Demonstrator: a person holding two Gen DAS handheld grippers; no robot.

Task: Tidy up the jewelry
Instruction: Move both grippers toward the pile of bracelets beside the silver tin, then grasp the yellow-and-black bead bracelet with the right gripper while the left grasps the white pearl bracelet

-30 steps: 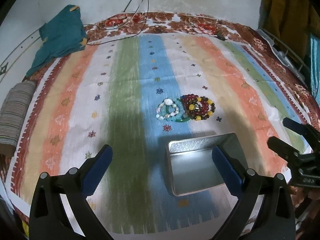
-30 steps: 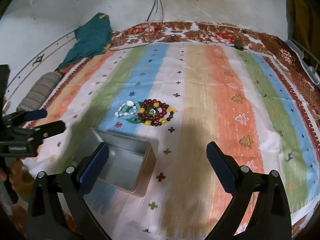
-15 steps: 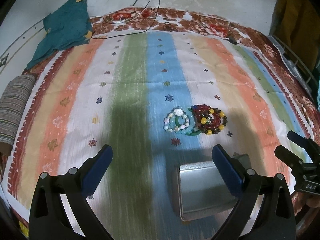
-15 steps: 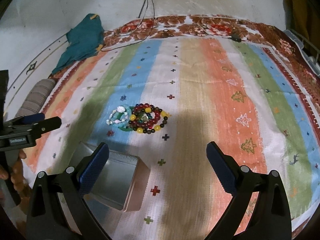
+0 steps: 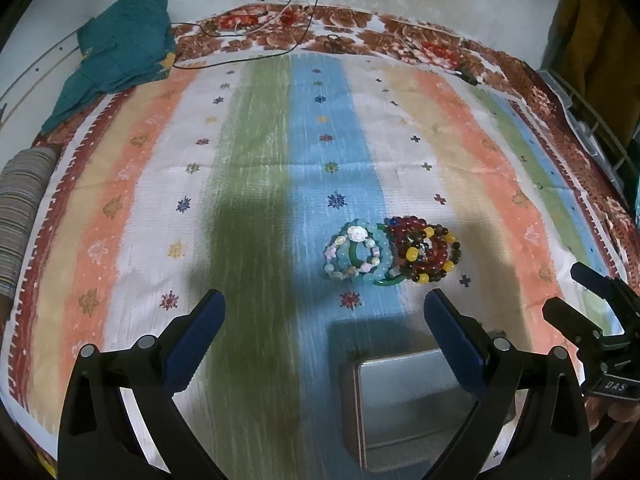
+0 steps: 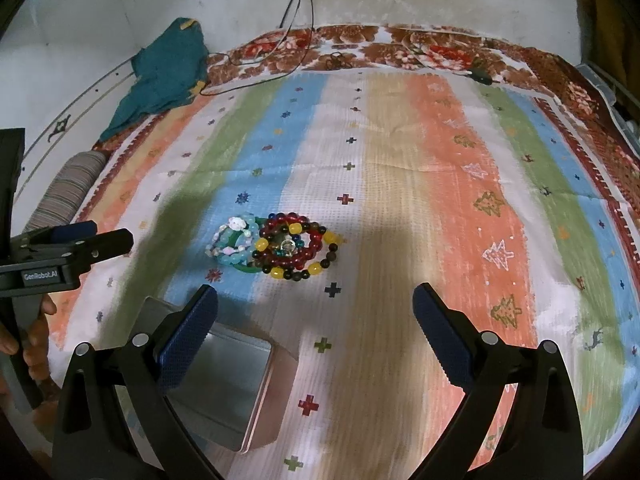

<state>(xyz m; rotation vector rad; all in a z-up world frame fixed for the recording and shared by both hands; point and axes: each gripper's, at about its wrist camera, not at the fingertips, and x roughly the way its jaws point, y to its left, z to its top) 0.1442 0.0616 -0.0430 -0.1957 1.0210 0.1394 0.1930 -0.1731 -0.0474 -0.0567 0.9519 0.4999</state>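
Note:
A heap of bead bracelets lies on the striped cloth: pale blue and white ones beside dark red and yellow ones, over a green bangle. An open metal tin sits nearer than the heap. My left gripper hovers open, short of the heap and above the tin. My right gripper is open too, with the heap ahead of its left finger. Each gripper shows at the other view's edge: the right gripper and the left gripper.
A teal cloth lies at the far left corner and a striped roll at the left edge. Cables trail over the far floral border. A wire rack stands at the right. A hand holds the left gripper's handle.
Both grippers have drawn back and up. The tin and the bracelets have slid down towards the lower edge of each view. Both stay open.

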